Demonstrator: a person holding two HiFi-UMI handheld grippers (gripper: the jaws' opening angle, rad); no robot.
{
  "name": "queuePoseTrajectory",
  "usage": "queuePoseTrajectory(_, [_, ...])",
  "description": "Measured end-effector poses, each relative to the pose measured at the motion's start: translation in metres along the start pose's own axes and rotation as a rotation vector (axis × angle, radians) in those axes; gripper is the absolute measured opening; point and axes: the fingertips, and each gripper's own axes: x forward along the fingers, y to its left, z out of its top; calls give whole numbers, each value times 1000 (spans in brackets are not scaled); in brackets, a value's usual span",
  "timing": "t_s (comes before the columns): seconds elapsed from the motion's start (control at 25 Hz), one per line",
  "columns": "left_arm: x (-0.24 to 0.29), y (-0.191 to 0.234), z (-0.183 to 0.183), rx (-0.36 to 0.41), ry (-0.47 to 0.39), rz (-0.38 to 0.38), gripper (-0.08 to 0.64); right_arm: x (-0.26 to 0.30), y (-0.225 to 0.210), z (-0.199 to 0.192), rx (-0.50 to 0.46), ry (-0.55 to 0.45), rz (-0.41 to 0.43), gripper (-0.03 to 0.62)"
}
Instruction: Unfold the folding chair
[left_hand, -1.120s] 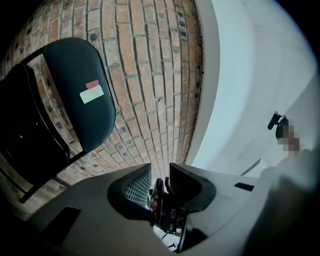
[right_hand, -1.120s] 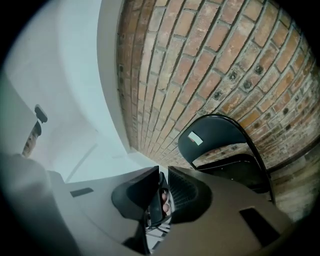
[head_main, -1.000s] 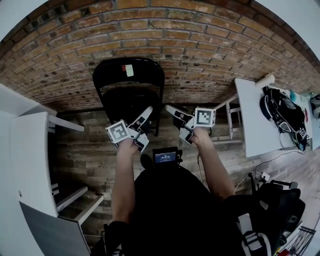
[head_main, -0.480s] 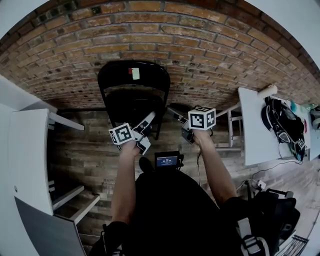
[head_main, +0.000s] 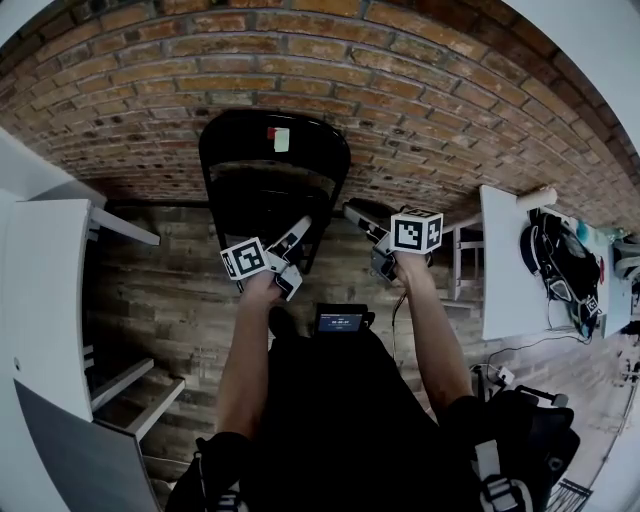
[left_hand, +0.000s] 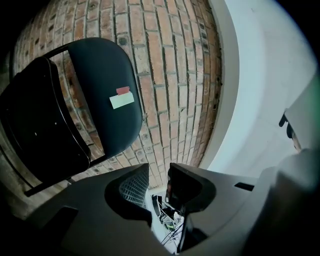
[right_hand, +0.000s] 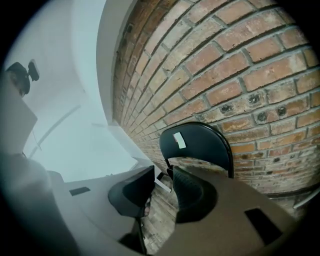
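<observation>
Head view takes in a white shelf unit (head_main: 45, 290) at the left edge, then the folding chair (head_main: 275, 150), black, folded and standing against the brick wall (head_main: 450, 110), with a pale label on its backrest. The left gripper (head_main: 293, 238) hovers in front of the chair's lower right part without touching it, jaws apart with nothing between them; it and the forearm hide the legs there. The right gripper (head_main: 357, 212) sits just right of the chair, clear of it; its jaws have just been opening and stand empty. Further right a white table (head_main: 500, 290) carries a dark bundle (head_main: 560, 250) too tangled to identify. Since a second ago the right gripper has rolled, its marker cube now uppermost.
</observation>
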Motion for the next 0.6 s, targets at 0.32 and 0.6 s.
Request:
queuePoseTrajectory(0.32, [24,36,7,4,-34,100,129,23,-46,14,18,63,58,117])
queuePoseTrajectory(0.6, [68,62,31,11,-118,177,166,46,-100,41,24,143,113,135])
